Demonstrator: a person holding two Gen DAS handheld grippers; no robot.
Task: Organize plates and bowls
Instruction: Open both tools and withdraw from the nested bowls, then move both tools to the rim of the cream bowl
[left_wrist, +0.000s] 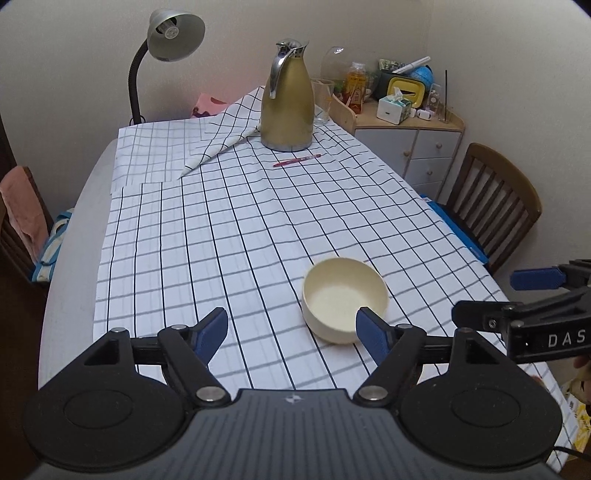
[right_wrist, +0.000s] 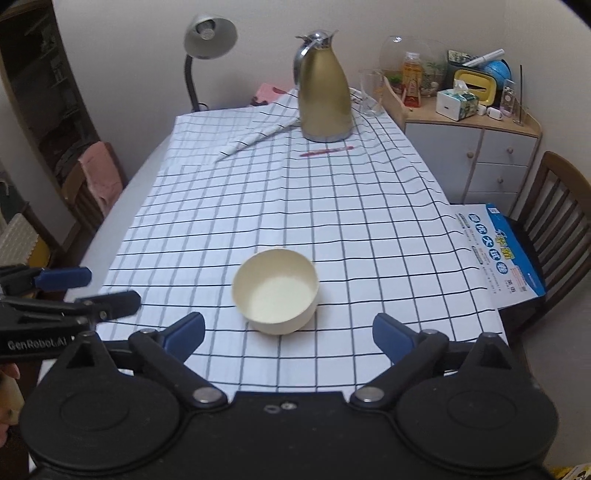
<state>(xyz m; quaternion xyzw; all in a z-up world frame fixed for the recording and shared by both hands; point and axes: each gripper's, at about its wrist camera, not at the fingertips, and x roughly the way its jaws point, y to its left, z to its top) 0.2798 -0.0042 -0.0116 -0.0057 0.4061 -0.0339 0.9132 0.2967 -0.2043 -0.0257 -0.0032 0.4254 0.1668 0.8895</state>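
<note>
A small round cream bowl (right_wrist: 276, 291) sits upright on the worktop (right_wrist: 122, 206), on a white cloth with dark grid lines (right_wrist: 332, 206). The bowl is empty and nothing touches it. It is near the front edge of the cloth.

The left tongs (left_wrist: 291, 328) have blue pads and stand wide open. Nothing is between them. In the left wrist view, the bowl shows just behind the right pad.

The right tongs (right_wrist: 290, 328) are wide open too and hold nothing. In the right wrist view, the bowl lies just past the tips, about in the middle of the gap.

Each pair of tongs shows at the side of the other one's view.

Far back on the cloth stands a tall gold jug with a shiny silver handle (right_wrist: 324, 92). A red pen (right_wrist: 327, 150) lies just in front of it. A grey desk lamp with a bendy neck (right_wrist: 208, 37) stands at the back left. A blue and white printed sheet (right_wrist: 506, 254) lies at the right edge of the worktop, near a brown wooden chair (right_wrist: 565, 206).
</note>
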